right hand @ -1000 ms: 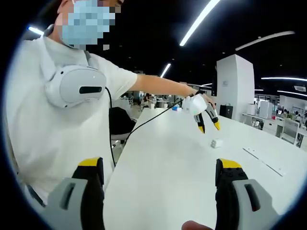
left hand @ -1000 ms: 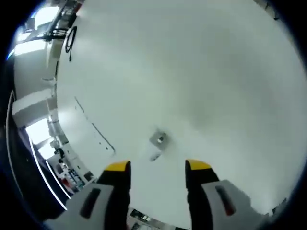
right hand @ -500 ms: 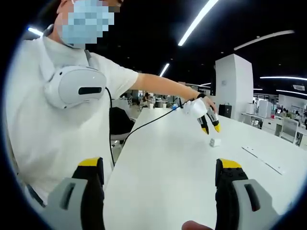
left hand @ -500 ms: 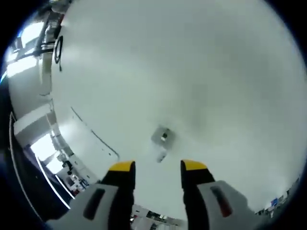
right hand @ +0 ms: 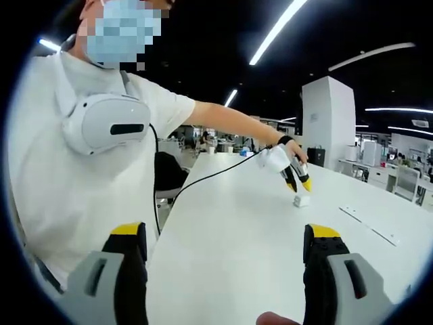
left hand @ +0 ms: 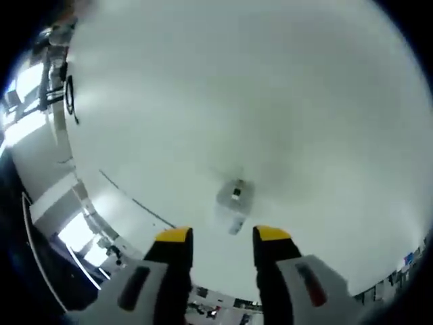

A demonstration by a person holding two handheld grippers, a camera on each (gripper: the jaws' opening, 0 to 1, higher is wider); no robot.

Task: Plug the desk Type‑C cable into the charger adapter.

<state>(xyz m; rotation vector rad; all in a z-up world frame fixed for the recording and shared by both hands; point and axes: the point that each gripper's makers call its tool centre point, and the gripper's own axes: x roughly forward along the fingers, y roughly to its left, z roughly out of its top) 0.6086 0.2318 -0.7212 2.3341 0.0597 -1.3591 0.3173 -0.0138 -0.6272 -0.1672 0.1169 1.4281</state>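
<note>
My left tool (left hand: 220,235) hovers just above the charger adapter (left hand: 234,196) on the white counter (left hand: 270,101), jaws spread — not touching it. My right tool (right hand: 226,233), well back from the adapter (right hand: 302,200), is spread wide, holding nothing.

An open-plan office is indicated by a long white table (right hand: 237,230), rows of desks with monitors (right hand: 379,169), a white square column (right hand: 328,122) and linear ceiling lights (right hand: 274,34).

Long white table (right hand: 230,237), dark ceiling, strip lights (right hand: 274,32), white pillar (right hand: 328,122)
</note>
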